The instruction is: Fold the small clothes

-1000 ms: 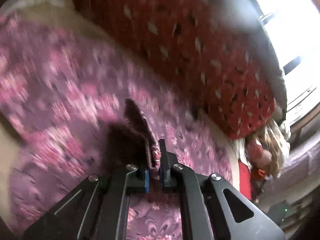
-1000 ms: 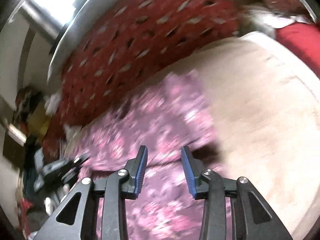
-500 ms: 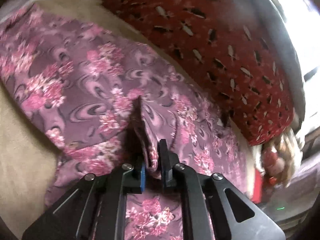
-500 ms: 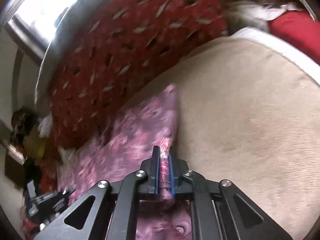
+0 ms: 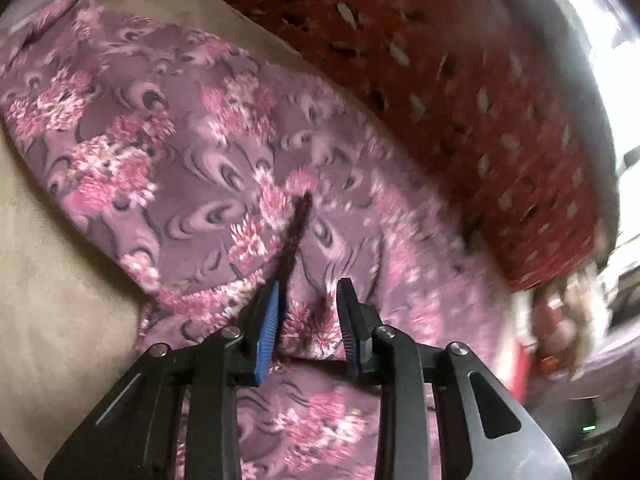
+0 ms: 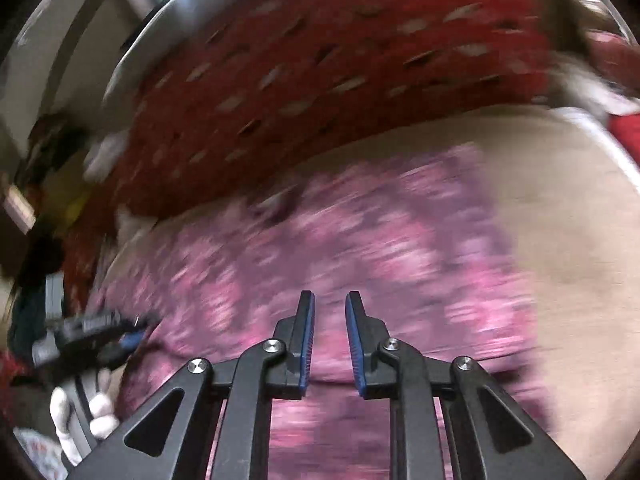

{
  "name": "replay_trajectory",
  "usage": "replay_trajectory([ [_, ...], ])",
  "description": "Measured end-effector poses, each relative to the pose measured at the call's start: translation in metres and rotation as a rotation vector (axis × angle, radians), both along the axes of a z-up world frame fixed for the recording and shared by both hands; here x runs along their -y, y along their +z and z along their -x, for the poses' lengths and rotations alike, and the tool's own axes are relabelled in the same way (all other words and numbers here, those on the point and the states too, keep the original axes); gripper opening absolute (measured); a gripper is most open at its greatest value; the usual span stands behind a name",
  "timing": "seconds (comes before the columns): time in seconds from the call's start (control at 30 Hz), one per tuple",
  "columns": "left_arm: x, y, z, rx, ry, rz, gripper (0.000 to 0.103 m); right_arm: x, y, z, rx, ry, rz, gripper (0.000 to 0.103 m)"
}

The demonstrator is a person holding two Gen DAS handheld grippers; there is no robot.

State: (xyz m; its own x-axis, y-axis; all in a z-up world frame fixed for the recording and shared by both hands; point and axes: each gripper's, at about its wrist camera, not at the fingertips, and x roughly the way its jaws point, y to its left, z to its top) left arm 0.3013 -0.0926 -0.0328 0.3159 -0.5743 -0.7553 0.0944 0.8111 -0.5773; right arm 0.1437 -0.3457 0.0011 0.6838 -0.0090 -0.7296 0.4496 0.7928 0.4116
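- Lying spread flat under both tools, the purple floral cloth (image 5: pixel 192 152) covers a beige bed surface (image 5: pixel 52 320), with a raised crease (image 5: pixel 298 224) running away from the left hand-held gripper (image 5: pixel 308 292).
- Left hand-held gripper: its jaws have just been opening and now stand apart; the crease rises just ahead of the blue left pad (image 5: pixel 269 332), and neither pad presses on the fabric, so the fold is released.
- Right hand-held gripper (image 6: pixel 329 304): its jaws have also just been opening, with a narrow gap between the 2 blue pads and nothing pinched; the cloth (image 6: pixel 360 240) lies below and ahead of it, heavily blurred.
- Ahead of both tools, beyond the far edge of the cloth, a red patterned blanket (image 6: pixel 320 72) lies along the bed.
- To the right of the right tool the beige surface is bare, and the cloth's edge ends there.
- Far to the left of the right tool, the other black tool (image 6: pixel 88 332) shows at the cloth's edge, held by a white-gloved hand (image 6: pixel 84 420).
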Motion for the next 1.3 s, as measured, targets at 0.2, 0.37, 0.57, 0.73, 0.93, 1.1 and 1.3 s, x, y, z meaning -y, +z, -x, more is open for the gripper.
replay_trajectory([
  [0.2, -0.053, 0.018, -0.007, 0.032, 0.121, 0.07, 0.026, -0.085, -0.009, -0.068, 0.017, 0.217, -0.061, 0.019],
  [0.37, -0.088, 0.018, -0.011, 0.007, 0.213, 0.083, 0.039, -0.132, -0.032, -0.115, 0.01, 0.319, -0.092, 0.022],
  [0.57, -0.172, 0.021, -0.043, 0.002, 0.337, 0.032, 0.053, -0.155, -0.053, -0.112, 0.065, 0.313, 0.036, 0.025],
  [0.73, -0.257, 0.027, -0.083, -0.032, 0.456, -0.069, 0.054, -0.144, -0.056, -0.109, 0.096, 0.309, -0.013, 0.025],
  [0.93, -0.311, -0.007, -0.124, -0.195, 0.482, 0.033, 0.065, -0.142, -0.06, -0.115, 0.11, 0.308, -0.041, 0.025],
  [1.1, -0.301, -0.018, -0.133, -0.209, 0.452, 0.142, 0.058, -0.14, -0.061, -0.114, 0.12, 0.307, -0.063, 0.025],
  [1.3, -0.277, -0.019, -0.137, -0.252, 0.4, 0.156, 0.005, -0.136, -0.062, -0.113, 0.133, 0.306, -0.088, 0.025],
])
